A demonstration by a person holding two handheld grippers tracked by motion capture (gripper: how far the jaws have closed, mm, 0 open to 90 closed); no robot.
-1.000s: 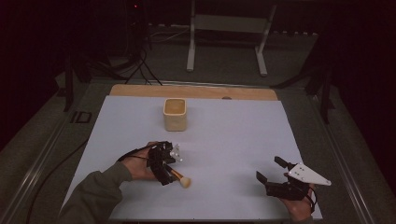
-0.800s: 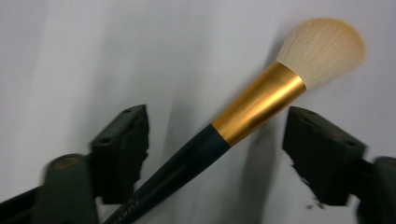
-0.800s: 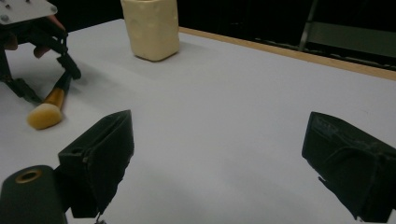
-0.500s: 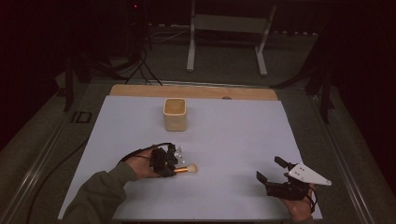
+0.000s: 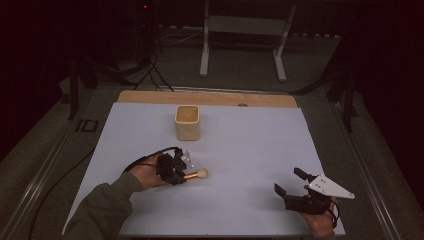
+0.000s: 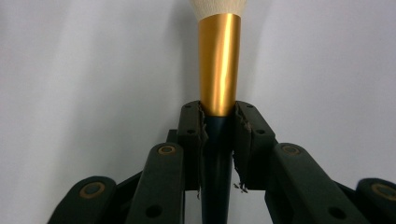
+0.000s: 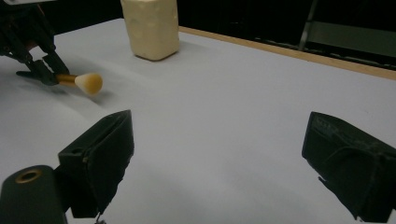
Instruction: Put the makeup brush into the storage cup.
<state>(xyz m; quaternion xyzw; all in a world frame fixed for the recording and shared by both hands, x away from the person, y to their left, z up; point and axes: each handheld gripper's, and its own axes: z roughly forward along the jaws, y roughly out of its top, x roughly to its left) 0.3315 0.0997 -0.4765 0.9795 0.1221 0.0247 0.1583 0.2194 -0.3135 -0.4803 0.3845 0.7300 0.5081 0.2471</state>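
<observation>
Dark surroundings frame our pale worktop (image 5: 250, 150). We judge the grasp step done: our left claw (image 5: 181, 171) pinches the makeup brush (image 6: 219, 70) by its handle, low over the sheet. Next we should lift it toward the cream cup (image 5: 187, 122). Our right claw (image 5: 290, 186) waits spread.

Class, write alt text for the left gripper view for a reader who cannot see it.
The left gripper is shut on a makeup brush, its two black jaws clamped where the gold collar meets the dark handle. The pale bristles point up, away from the camera, over a plain white table.
</observation>
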